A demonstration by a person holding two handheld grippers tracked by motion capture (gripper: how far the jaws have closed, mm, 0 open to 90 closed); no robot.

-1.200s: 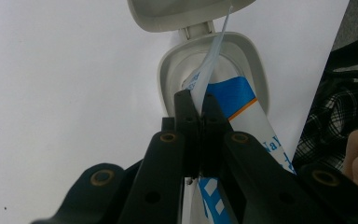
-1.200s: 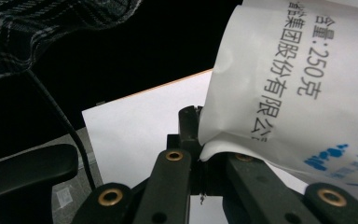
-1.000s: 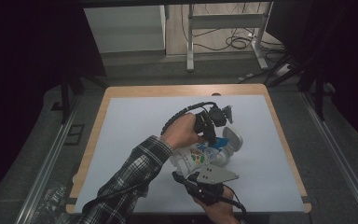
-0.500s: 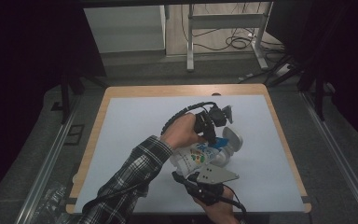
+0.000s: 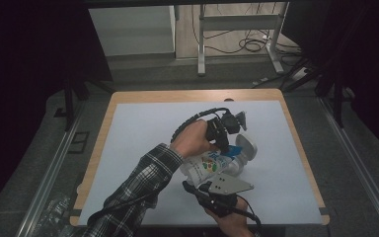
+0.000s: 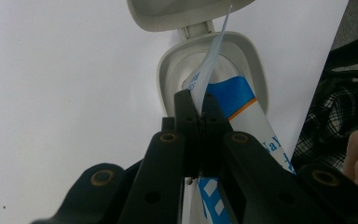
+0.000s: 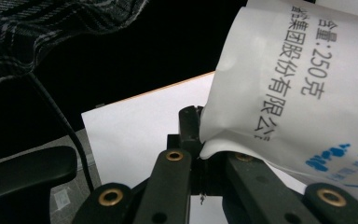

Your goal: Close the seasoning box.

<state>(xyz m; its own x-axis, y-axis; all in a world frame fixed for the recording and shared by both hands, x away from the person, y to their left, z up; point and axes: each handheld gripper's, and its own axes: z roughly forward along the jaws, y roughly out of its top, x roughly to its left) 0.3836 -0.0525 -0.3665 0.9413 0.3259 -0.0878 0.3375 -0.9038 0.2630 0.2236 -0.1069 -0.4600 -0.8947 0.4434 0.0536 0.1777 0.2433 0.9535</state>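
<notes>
Pouch [image 5: 212, 165], a white plastic refill bag printed in blue, hangs stretched between the two grippers over the near half of the tabletop, a little right of its middle, with its top end tipped into a grey flip-lid container [image 5: 244, 148] that stands on the white sheet just beyond it. The left gripper [image 5: 225, 143] is clamped tight on the pouch's thin top edge right at the container's mouth, as the left gripper view shows [image 6: 200, 112], and the right gripper [image 5: 212, 190] is closed on the pouch's bottom fold [image 7: 205, 140], nearer the front edge. The likeliest trouble, as I judge it, is the slick film slipping out of either pinch, since both jaws bite only a narrow strip; the pouch would then sag and spill onto the sheet. Lifting the bottom end too fast could also send the contents past the rim, because the mouth is small and the open lid [image 6: 186, 11] leans close behind it. A sideways tug from the left gripper might tip the light container over.
</notes>
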